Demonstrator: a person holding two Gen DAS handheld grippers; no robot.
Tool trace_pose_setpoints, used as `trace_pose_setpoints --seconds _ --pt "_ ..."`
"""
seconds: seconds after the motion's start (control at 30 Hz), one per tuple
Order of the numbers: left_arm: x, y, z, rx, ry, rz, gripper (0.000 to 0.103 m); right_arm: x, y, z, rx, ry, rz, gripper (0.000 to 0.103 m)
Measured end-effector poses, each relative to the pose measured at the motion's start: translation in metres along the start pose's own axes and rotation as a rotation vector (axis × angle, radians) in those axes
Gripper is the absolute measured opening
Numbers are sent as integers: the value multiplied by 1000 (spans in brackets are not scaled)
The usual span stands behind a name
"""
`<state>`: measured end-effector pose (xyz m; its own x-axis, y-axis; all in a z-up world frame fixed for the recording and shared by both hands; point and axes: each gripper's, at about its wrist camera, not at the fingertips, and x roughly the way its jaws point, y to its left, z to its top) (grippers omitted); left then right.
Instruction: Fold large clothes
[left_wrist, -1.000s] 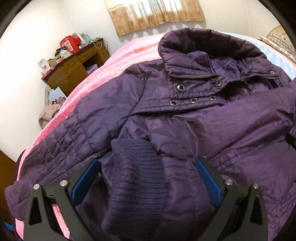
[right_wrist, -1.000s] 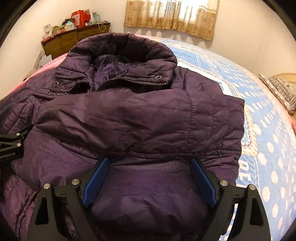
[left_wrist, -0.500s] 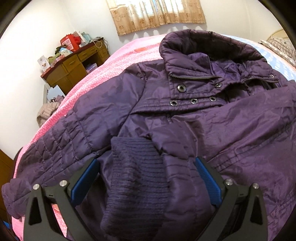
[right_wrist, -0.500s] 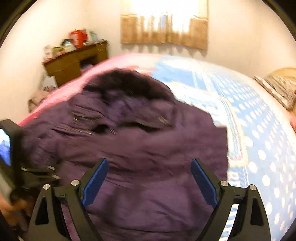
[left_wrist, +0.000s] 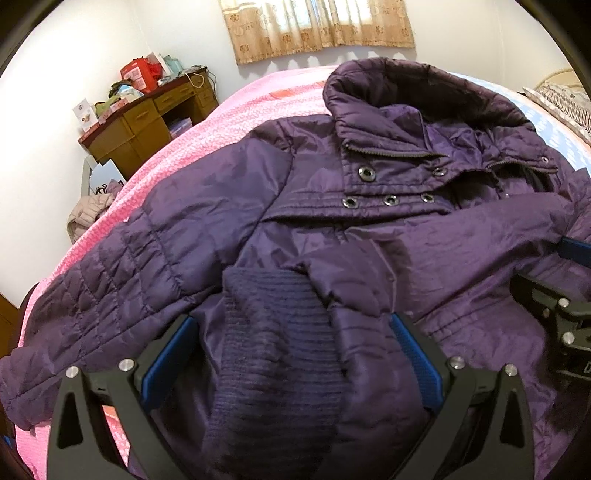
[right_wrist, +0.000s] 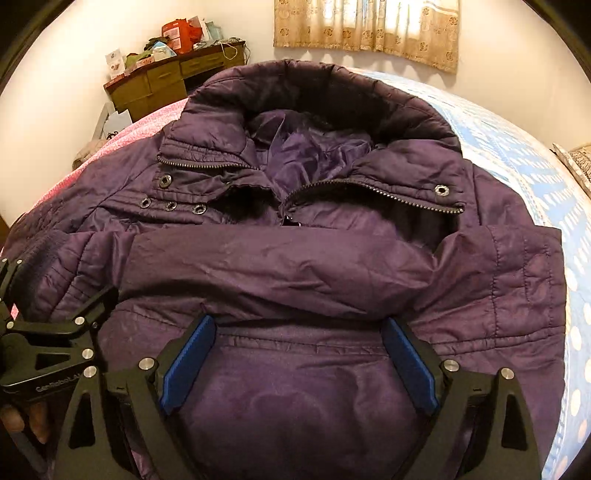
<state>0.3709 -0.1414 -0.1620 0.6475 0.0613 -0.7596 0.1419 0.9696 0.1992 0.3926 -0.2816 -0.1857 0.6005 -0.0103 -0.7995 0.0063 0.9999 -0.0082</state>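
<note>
A large purple quilted jacket (left_wrist: 369, 236) lies front-up on the bed, hood at the far end; it also fills the right wrist view (right_wrist: 295, 258). One sleeve is folded across its chest (right_wrist: 280, 273), ending in a dark knit cuff (left_wrist: 273, 332). My left gripper (left_wrist: 291, 365) is open, its blue pads on either side of that cuff. My right gripper (right_wrist: 295, 365) is open over the jacket's lower front. Each gripper shows in the other's view: the right one (left_wrist: 561, 314) and the left one (right_wrist: 55, 343).
A pink blanket (left_wrist: 229, 122) covers the bed's left side and a blue dotted sheet (right_wrist: 535, 173) the right. A cluttered wooden desk (left_wrist: 147, 122) stands against the far wall, with a curtained window (right_wrist: 365, 29) and a pillow (left_wrist: 565, 99) at far right.
The right gripper swung away from the jacket and has come back low over its lower front, nearer the middle. The left gripper has barely moved.
</note>
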Motion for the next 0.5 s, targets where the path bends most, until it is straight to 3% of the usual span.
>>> trace_pose_setpoints --seconds 0.5 --pt "2 2 1 -6 6 -8 103 8 10 0 -28 7 -37 98"
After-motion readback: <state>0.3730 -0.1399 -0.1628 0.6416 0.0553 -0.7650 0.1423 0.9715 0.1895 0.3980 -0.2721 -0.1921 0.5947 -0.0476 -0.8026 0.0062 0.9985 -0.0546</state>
